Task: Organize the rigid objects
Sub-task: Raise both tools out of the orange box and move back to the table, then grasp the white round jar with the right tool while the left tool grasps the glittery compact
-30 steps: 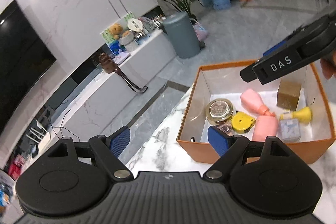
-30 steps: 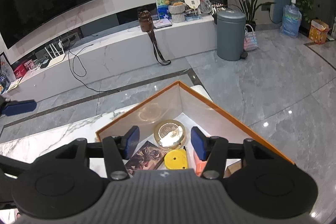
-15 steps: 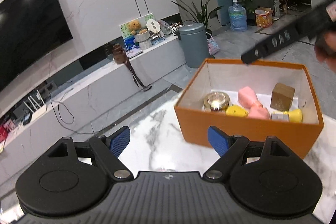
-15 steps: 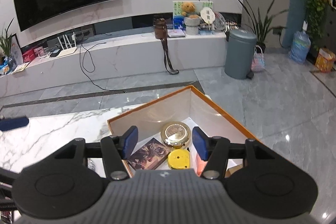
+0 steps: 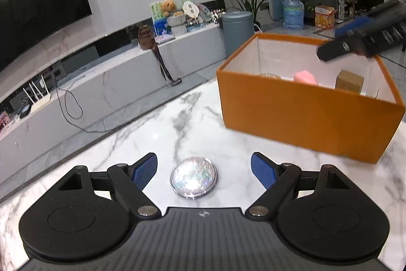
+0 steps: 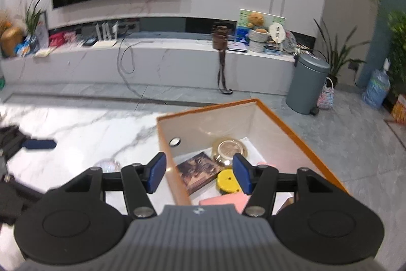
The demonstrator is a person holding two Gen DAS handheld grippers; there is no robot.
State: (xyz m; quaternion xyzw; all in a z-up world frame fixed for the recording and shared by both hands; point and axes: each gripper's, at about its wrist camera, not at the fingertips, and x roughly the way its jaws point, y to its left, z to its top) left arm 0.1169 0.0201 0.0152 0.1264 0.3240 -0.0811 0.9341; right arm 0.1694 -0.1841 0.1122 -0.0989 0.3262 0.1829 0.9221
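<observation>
The left gripper (image 5: 204,170) stands wide with nothing held, above the glittery round disc (image 5: 193,177) on the marble table (image 5: 162,133); the orange box (image 5: 304,116) sits beyond the disc; the right gripper (image 6: 199,173) gapes empty over the box's near wall.

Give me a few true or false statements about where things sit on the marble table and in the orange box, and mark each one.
1. The shiny round disc lies on the marble table, outside the orange box. True.
2. The left hand-held gripper is clamped on the disc. False: its jaws stand open, the disc apart from both pads.
3. The orange box is empty. False: it holds a gold round tin, a yellow round item, a dark picture card and pink items.
4. The right hand-held gripper is over the box with nothing between its jaws. True.
5. The box has a lid on it. False: its top is open.
</observation>
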